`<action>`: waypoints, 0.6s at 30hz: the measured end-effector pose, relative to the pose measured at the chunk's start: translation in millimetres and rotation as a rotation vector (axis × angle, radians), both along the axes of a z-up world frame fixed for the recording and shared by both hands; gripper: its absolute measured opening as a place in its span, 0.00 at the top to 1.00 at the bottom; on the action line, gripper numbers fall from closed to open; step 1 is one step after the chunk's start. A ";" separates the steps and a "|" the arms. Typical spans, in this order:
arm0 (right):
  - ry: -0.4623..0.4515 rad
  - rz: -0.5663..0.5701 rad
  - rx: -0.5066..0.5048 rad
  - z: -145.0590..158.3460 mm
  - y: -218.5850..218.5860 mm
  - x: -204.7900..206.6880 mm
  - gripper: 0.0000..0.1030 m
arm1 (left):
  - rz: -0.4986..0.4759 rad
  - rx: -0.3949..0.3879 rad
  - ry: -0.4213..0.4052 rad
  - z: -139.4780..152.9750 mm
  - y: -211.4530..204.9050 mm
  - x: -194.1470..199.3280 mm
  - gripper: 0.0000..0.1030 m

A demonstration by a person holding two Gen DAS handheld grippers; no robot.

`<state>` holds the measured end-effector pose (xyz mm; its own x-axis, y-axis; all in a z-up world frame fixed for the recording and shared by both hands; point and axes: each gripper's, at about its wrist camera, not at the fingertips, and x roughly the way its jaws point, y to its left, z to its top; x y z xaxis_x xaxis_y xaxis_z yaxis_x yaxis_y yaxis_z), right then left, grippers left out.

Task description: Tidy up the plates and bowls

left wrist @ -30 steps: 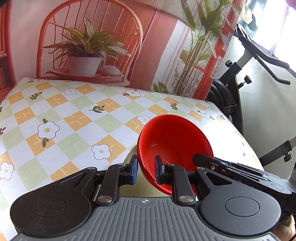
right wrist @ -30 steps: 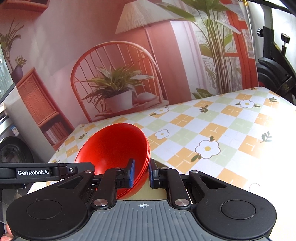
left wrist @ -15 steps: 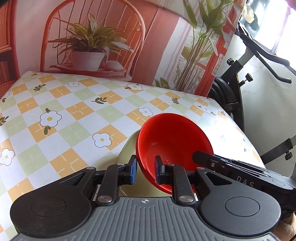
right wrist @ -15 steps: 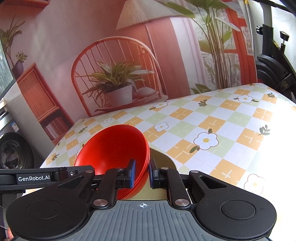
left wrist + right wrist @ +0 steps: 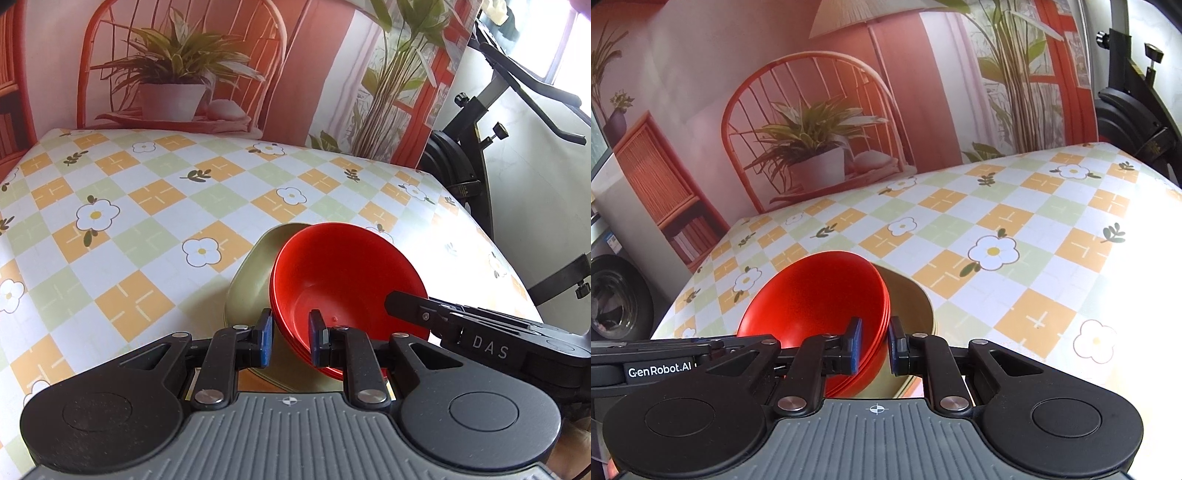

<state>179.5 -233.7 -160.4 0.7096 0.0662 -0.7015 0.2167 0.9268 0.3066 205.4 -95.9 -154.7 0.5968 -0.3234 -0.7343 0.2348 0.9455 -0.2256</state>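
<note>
While lowering toward the table: stack of nested glossy red plastic bowls [image 5: 343, 280] tilted, gripped from both sides.
Left gripper [image 5: 290, 341]: fingers pinched narrow on near rim of stack.
Right gripper [image 5: 873, 345]: fingers clamped on opposite rim.
Change: more flowered checked tablecloth [image 5: 147, 206] in view than a second ago; olive-green shallow plate [image 5: 251, 280] now exposed just beneath.
Meaning: stack probably close to being set on plate.
</note>
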 end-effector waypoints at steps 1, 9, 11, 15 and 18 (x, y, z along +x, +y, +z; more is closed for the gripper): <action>0.004 0.000 0.002 -1.3 -0.1 0.0 0.86 | 0.001 0.001 0.003 -0.9 0.0 0.1 0.81; 0.028 -0.005 0.003 -11.7 0.9 0.7 0.86 | 0.008 0.030 0.007 -8.4 -4.7 -3.6 0.81; 0.028 -0.009 -0.002 -13.2 0.9 1.0 0.86 | 0.005 0.035 -0.001 -8.6 -6.3 -4.5 0.81; 0.020 -0.013 -0.019 -15.3 1.6 -0.3 0.87 | -0.002 0.051 -0.015 -8.9 -8.4 -5.5 0.81; 0.006 -0.004 -0.041 -16.1 4.6 0.7 0.88 | 0.005 0.062 -0.023 -9.5 -8.9 -4.8 0.81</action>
<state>180.3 -229.1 -176.6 0.7053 0.0344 -0.7081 0.2221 0.9378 0.2667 200.6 -104.8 -164.2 0.6150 -0.2750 -0.7390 0.2343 0.9586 -0.1617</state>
